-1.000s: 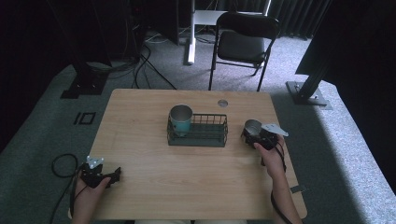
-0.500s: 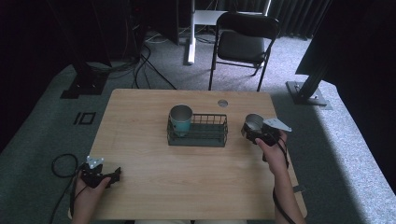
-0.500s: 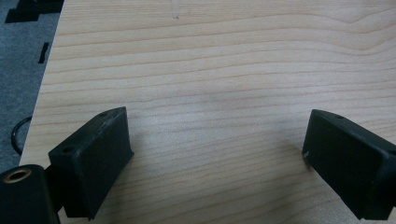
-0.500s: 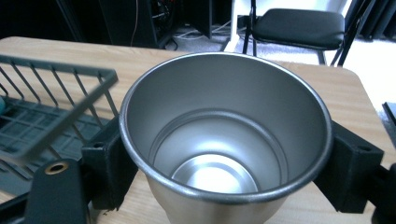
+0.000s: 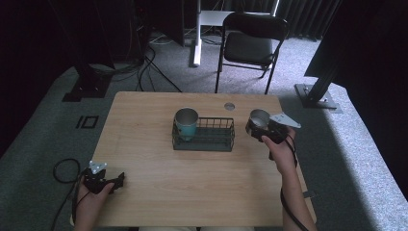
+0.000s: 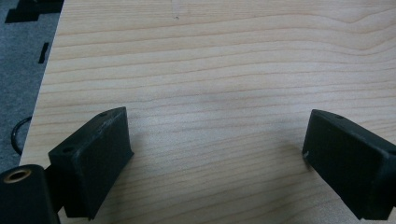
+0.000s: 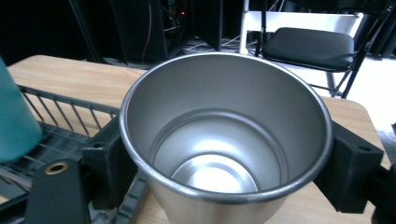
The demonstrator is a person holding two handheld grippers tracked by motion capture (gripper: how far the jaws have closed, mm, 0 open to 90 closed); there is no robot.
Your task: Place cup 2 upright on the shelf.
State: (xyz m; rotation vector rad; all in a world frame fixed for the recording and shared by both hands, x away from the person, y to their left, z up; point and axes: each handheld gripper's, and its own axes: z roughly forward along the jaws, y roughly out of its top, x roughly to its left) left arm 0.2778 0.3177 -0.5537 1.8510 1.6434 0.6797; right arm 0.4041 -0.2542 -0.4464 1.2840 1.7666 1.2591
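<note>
Fingers: right gripper (image 5: pixel 260 127) clamps a steel cup (image 7: pixel 226 135) by its sides, upright, just right of the wire basket (image 5: pixel 204 134); left gripper (image 6: pixel 219 154) jaws spread wide over bare wood, holding nothing. Cup: plain brushed metal, rolled rim, empty. Wooden table (image 5: pixel 144 120) on grey carpet; folding chair (image 5: pixel 250 45) behind; teal cup (image 5: pixel 185 123) in basket's left end.

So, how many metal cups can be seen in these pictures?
2. One teal-sided cup stands inside the wire basket, at its left end. The other, a plain steel cup, is held by the right gripper just right of the basket.
</note>
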